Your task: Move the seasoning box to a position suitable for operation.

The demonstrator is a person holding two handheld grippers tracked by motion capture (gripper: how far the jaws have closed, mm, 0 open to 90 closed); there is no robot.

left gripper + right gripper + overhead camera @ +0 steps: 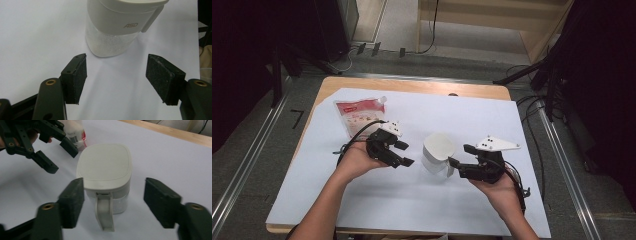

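A white-lidded container (438, 152) with a clear lower body stands mid-table on the white sheet (362, 200). In the left gripper view the container (117, 27) shows an "ASD" mark and white grains inside. My left gripper (406, 153) is open just left of it, and the space between its pads (116, 75) holds nothing. From the right, my right gripper (459, 155) stands open facing the container (105, 165). Its jaws (113, 200) flank the side where a white tab hangs down, without clear contact. The left gripper (60, 157) shows beyond the container.
A red and white spouted pouch (361, 114) lies flat at the sheet's far left, behind the left hand; its top (75, 132) shows past the container. The wooden table edge (412, 85) runs along the back. Stands and cables (532, 75) sit on the floor around.
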